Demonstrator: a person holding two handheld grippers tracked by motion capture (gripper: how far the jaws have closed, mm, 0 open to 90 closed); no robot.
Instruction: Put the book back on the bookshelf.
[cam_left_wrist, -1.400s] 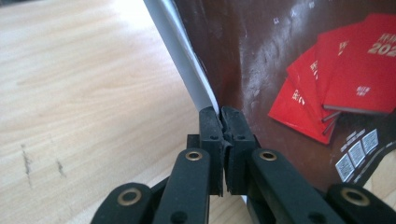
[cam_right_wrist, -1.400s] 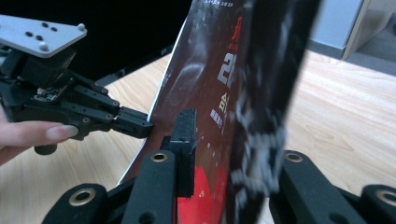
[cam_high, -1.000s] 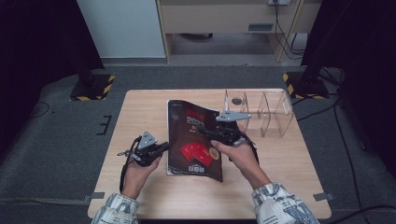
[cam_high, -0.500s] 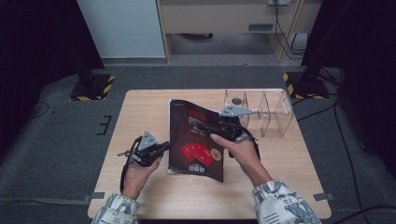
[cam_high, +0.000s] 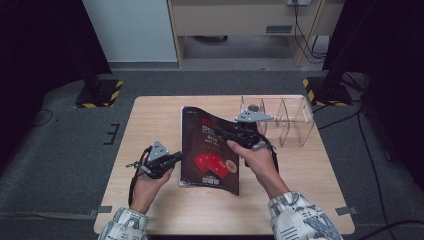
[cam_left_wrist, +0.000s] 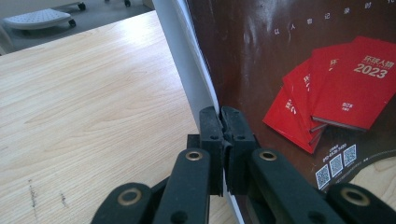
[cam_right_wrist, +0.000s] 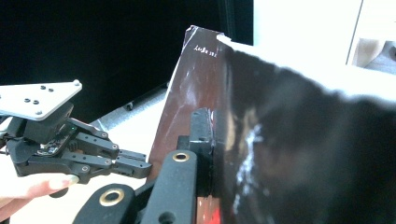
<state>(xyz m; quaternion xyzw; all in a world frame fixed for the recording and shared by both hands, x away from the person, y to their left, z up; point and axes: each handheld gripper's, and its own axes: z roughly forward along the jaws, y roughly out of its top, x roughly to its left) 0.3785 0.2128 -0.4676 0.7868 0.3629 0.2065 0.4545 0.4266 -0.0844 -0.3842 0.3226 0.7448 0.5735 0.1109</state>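
A dark brown magazine (cam_high: 209, 150) with red books printed on its cover lies mid-table, its right side lifted off the wood. My left gripper (cam_high: 176, 158) is shut on its left edge; in the left gripper view the jaws (cam_left_wrist: 223, 140) pinch the thin edge of the magazine (cam_left_wrist: 303, 79). My right gripper (cam_high: 229, 134) has just been closing and is shut on the raised right part of the magazine. In the right gripper view the cover (cam_right_wrist: 289, 140) sits between my jaws (cam_right_wrist: 212, 135) and hides the right one. The left gripper (cam_right_wrist: 135, 168) appears there too.
A clear plastic divider box (cam_high: 287, 122) stands on the table (cam_high: 150, 120) right of the magazine, with a small dark round object (cam_high: 253, 107) at its far left corner. Black stands with yellow-striped feet (cam_high: 97, 92) flank the table on the floor.
My right gripper has shifted slightly toward the far side along the magazine's right part and closed on it. The left gripper and hand have stayed still.
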